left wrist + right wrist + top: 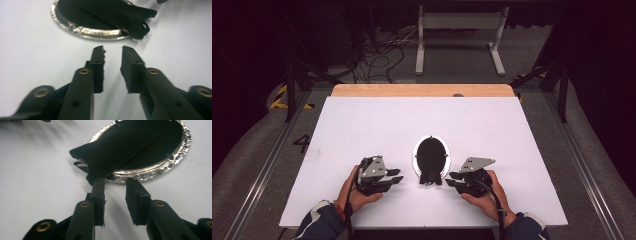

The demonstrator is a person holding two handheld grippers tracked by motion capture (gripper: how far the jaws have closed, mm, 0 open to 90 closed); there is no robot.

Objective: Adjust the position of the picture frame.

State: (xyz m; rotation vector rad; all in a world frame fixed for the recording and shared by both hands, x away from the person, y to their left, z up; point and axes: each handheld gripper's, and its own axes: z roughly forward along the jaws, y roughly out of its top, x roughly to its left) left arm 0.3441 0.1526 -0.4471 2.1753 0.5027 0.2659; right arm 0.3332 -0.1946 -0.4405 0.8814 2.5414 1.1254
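Black cloth [430,161]: folded, lying in the silver oval tray [416,155], its near end hanging over the tray's near rim onto the table; small loops or tags at that end.
Tray: near the middle of the white table [362,120], a little toward the person's edge, between the two grippers.
Left gripper [393,176]: just left of the cloth's near end, pointing at it; jaws apart with bare table between, touching neither cloth nor tray in the left gripper view [113,51].
Right gripper [454,179]: just right of the cloth's near end; jaws apart, nothing gripped; in the right gripper view [115,182] one tip at the cloth's edge, contact unclear.
Hands: one on each gripper, blue sleeves [319,220] at the bottom edge.
Beyond: wooden strip [422,90] along the table's far edge.
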